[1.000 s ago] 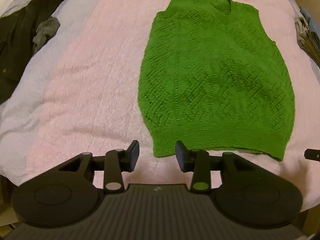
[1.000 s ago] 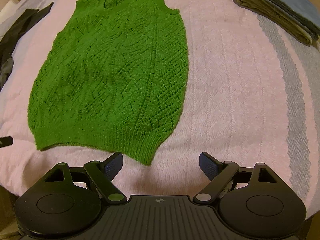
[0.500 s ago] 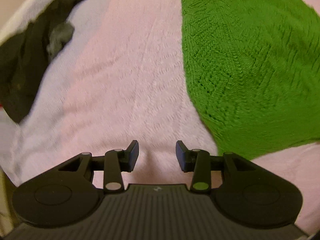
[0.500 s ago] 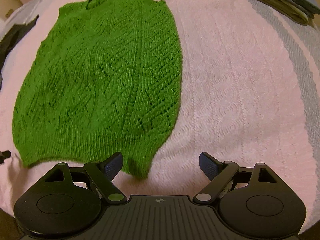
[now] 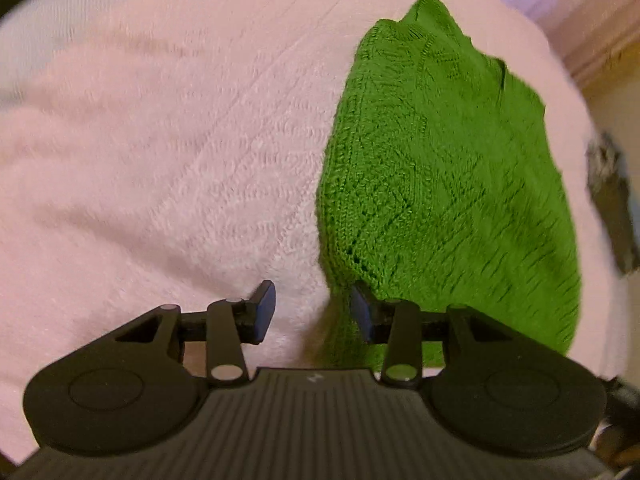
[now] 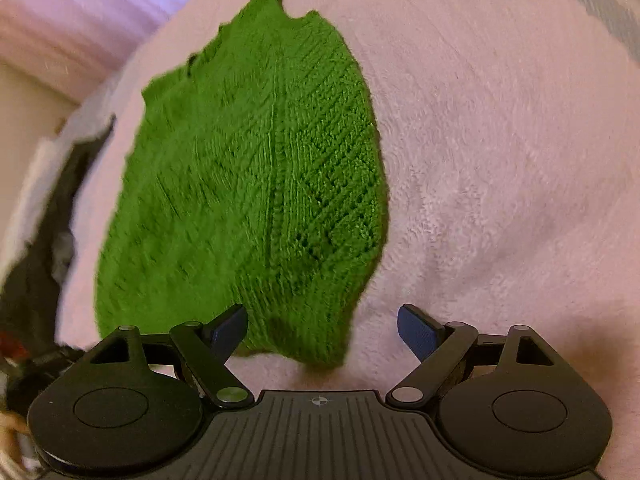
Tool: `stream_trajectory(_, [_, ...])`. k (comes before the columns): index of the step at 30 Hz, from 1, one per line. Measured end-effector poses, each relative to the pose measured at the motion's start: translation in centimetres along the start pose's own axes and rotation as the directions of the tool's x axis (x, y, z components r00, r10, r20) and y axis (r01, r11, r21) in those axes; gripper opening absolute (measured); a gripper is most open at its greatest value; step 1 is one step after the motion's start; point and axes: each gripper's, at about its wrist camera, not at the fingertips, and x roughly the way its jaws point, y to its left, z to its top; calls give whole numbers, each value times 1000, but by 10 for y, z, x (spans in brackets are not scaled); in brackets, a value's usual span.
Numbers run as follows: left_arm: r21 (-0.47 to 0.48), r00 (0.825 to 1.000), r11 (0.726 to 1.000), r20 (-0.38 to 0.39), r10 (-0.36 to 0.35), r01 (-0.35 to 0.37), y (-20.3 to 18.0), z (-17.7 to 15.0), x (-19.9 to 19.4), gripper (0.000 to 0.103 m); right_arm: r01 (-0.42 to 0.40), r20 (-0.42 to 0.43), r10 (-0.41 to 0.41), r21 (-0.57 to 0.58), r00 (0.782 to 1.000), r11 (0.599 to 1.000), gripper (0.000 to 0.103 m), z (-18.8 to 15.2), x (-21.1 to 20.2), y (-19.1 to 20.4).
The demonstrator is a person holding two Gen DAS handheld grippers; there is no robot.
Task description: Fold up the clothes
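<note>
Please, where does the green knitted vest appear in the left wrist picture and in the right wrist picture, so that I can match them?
Left wrist view: the green knitted vest fills the right half, its hem corner reaching down between the open jaws.
Right wrist view: the vest lies left of centre, its hem corner low between the open jaws.
Shared landmark: the pink blanket under the vest.

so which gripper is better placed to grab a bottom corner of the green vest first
Right. The right gripper has the knitted vest corner between its open jaws; the left gripper has only its edge.
</note>
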Motion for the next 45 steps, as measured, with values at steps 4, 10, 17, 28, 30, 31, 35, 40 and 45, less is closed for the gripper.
stream_trajectory(4, [-173, 995, 980, -1, -101, 99, 18, 1, 10, 36, -125, 32, 122, 120, 992, 985, 86, 4, 3, -10])
stream_trajectory(10, [-313, 977, 925, 58, -207, 215, 39, -7, -4, 36, -183, 19, 183, 201, 983, 962, 81, 6, 7, -19])
stream_trajectory(17, [-302, 973, 926, 24, -231, 228, 24, -2, 31, 34, -222, 35, 222, 309, 974, 925, 37, 18, 27, -31])
stream_trajectory(28, [-107, 966, 965, 124, -227, 240, 11, -11, -42, 3, -157, -56, 172, 212, 983, 965, 5, 39, -42, -27])
stream_trajectory(30, [-60, 968, 971, 113, -225, 233, 4, -19, -58, 3, -138, -81, 155, 185, 985, 973, 4, 38, -54, -24])
stream_trajectory(31, [-38, 970, 974, 104, -220, 225, 1, -23, -65, 3, -126, -97, 144, 172, 985, 977, 4, 35, -58, -24])
stream_trajectory(35, [10, 986, 987, 48, -158, 158, 8, -45, -77, 3, -48, -176, 68, 116, 982, 992, 4, 15, -60, -28])
stream_trajectory(40, [-33, 997, 997, -26, -72, 71, 28, -71, -74, 4, 51, -263, -29, 75, 964, 996, 5, -11, -52, -37])
stream_trajectory(45, [87, 996, 995, -74, 57, -51, 18, -66, -67, 7, 188, -246, -211, -115, 946, 975, 76, 1, -57, -18])
